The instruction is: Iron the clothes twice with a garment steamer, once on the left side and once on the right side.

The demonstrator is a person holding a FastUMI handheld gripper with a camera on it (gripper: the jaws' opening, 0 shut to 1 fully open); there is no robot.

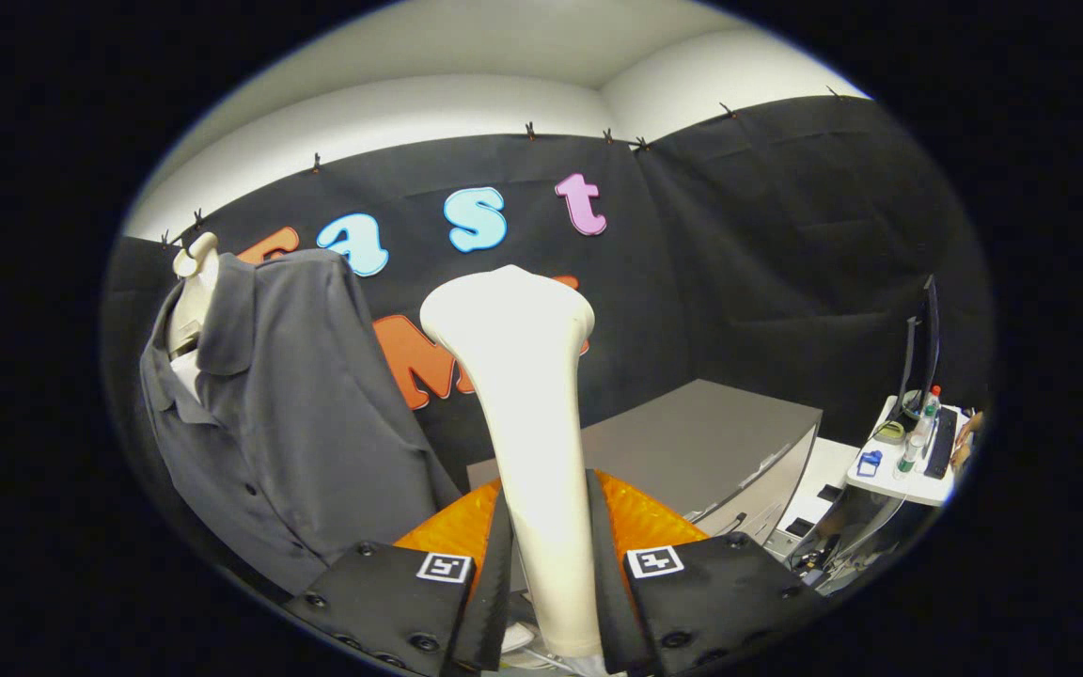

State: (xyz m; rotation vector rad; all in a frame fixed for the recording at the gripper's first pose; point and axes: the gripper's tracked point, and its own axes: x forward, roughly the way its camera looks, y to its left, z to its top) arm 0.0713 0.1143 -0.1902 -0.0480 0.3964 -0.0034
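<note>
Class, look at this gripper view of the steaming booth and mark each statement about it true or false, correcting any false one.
1. The gripper is shut on the garment steamer. True.
2. The steamer's head is pressed flat on the shirt. False: it stands apart, beside the shirt.
3. The shirt hangs on a mannequin. True.
4. The shirt is bright red. False: it is dark grey.
5. A grey cabinet stands beyond the fingers. True.
</note>
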